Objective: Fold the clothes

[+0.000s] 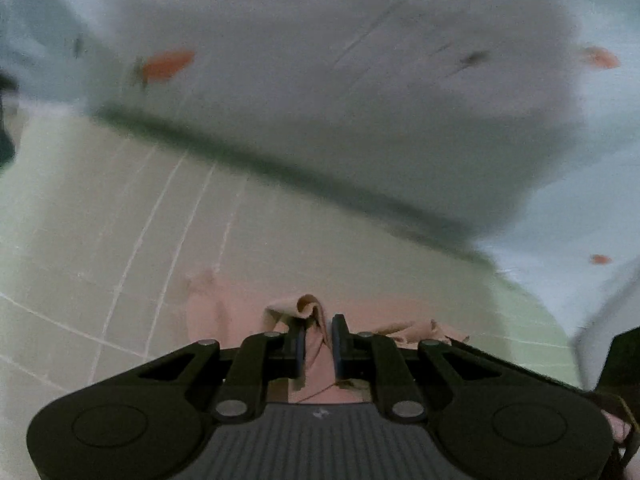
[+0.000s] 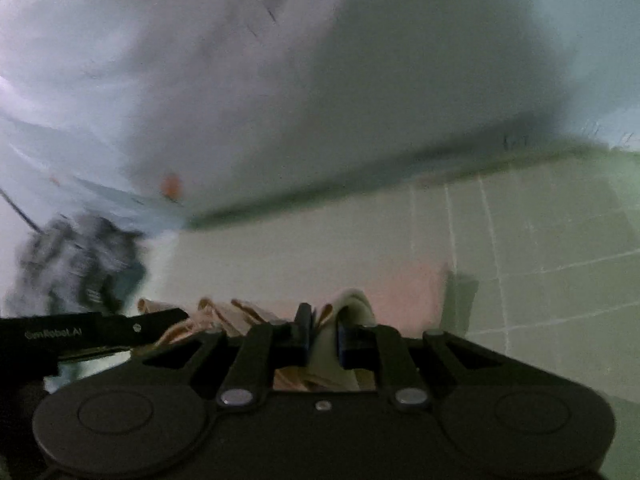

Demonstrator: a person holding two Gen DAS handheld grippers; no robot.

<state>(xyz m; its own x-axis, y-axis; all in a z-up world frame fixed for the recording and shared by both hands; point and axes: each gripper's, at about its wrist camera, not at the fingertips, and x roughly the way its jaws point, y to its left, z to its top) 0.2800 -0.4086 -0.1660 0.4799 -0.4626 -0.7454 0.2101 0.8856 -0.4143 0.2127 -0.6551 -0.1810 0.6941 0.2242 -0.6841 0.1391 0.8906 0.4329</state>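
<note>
The left gripper (image 1: 318, 334) and right gripper (image 2: 322, 326) each pinch bunched pink cloth (image 1: 248, 312), which hangs over the tiled floor (image 1: 100, 240) (both views are blurred). Such thin bites may slip, dropping an edge and skewing any fold.

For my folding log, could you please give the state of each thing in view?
Left gripper: shut on the pink garment.
Right gripper: shut on the pink garment.
Pink garment: bunched at both fingers, pinched along one edge.
Bed sheet: spread out, blurred.
Tiled floor: bare.
</note>
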